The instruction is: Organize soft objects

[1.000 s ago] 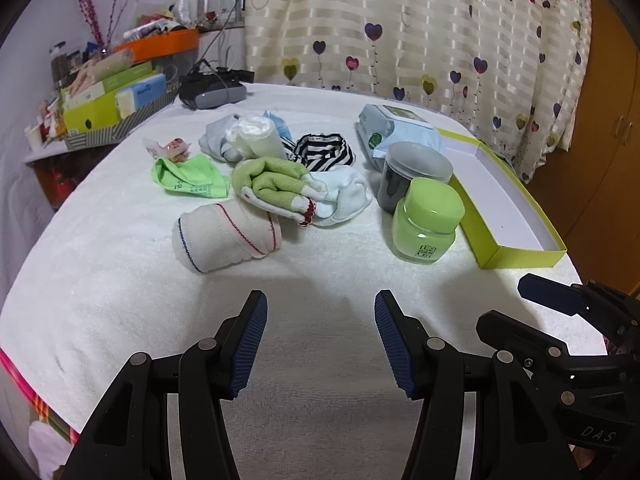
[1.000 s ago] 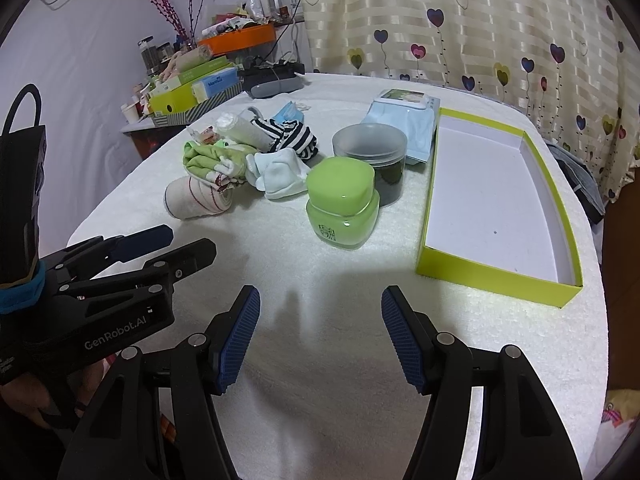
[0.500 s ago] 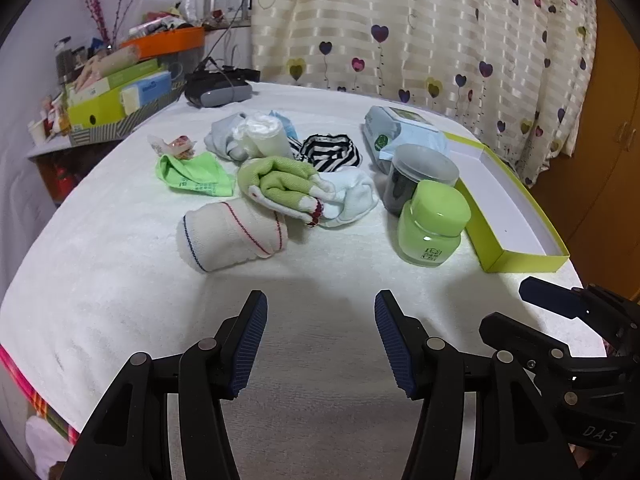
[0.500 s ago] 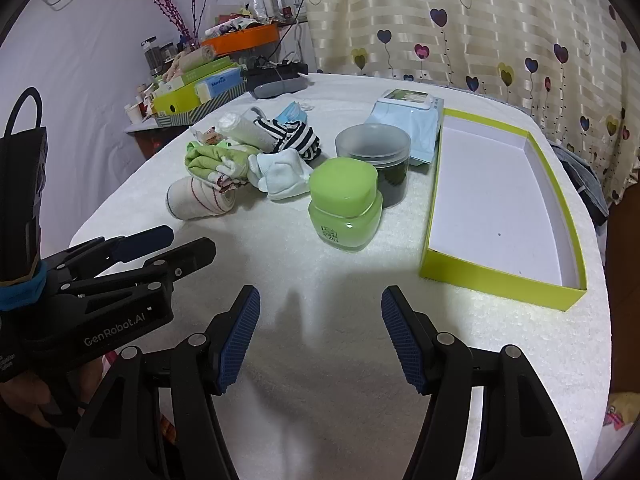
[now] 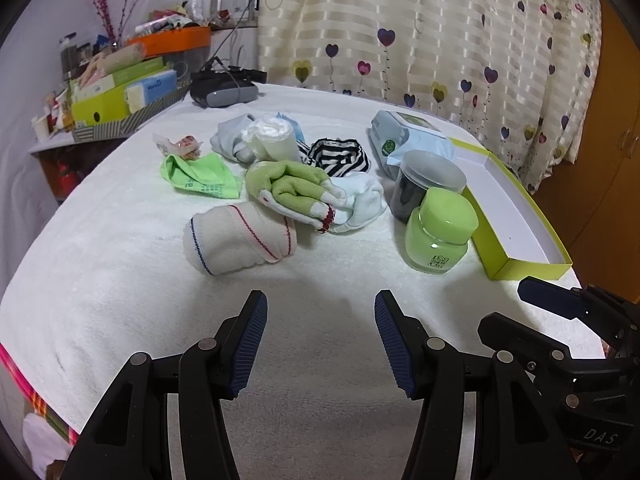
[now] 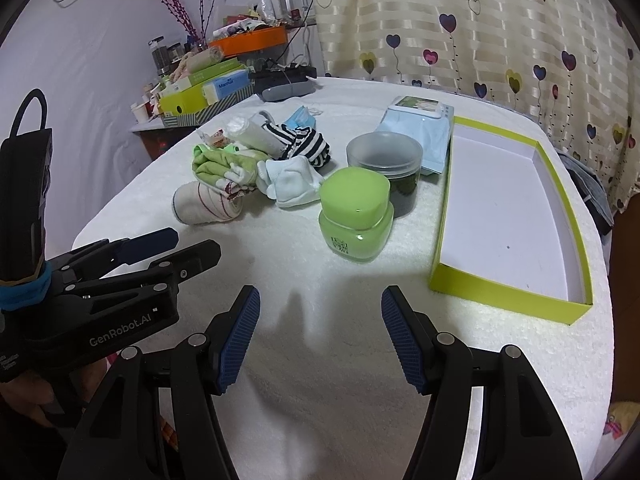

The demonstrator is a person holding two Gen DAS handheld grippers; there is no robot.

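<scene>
Several rolled socks lie together on the white cloth: a cream one with red and blue lines nearest me, a green one, a white one, a black-and-white striped one and a pale blue-white bundle. A flat green cloth lies to their left. An empty yellow-green box stands at the right. My left gripper is open and empty, short of the cream sock. My right gripper is open and empty, short of the green jar.
A green jar and a dark lidded tub stand between socks and box. A wipes pack lies behind. A black device and a cluttered shelf are at the far left edge.
Both grippers have moved slightly forward towards the objects, which sit a little closer in both views. Both stay open and empty.
</scene>
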